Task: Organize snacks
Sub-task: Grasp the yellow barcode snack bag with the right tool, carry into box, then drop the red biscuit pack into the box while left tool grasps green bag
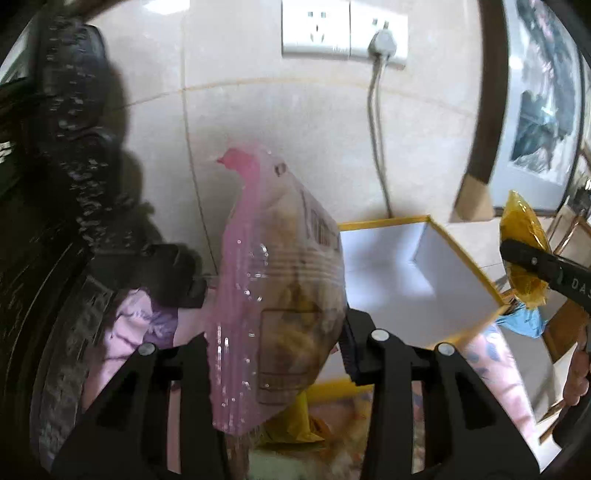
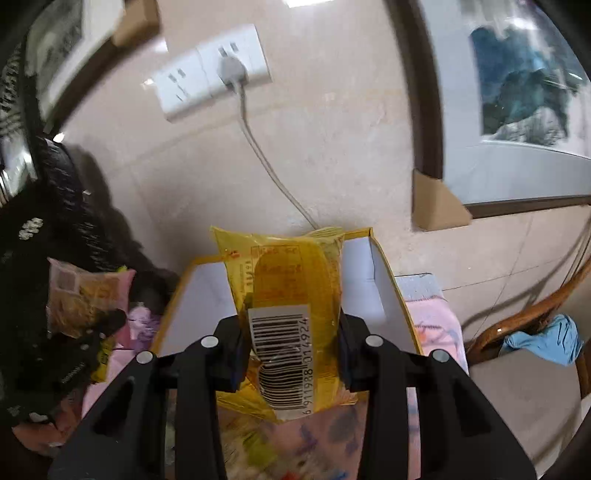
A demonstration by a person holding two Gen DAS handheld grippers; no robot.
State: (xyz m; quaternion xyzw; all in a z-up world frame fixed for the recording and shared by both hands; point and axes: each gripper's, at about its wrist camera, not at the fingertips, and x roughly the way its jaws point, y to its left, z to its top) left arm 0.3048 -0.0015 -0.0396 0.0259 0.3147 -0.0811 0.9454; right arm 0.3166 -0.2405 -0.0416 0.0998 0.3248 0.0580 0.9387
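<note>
Tiled wall; barcoded yellow packet (image 2: pixel 291 328)

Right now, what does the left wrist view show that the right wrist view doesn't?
Left only: the pink snack bag close up, back label showing, clamped in the left gripper.
Right only: the barcode on the yellow packet, clamped in the right gripper.
Both: the yellow-edged white box, the wall socket, its plugged-in cable, and both snacks.

Wall socket (image 1: pixel 343 33) w/ plug (image 1: pixel 382 46), framed pic (image 2: pixel 517 99), blue cloth (image 2: pixel 543 338).
</note>
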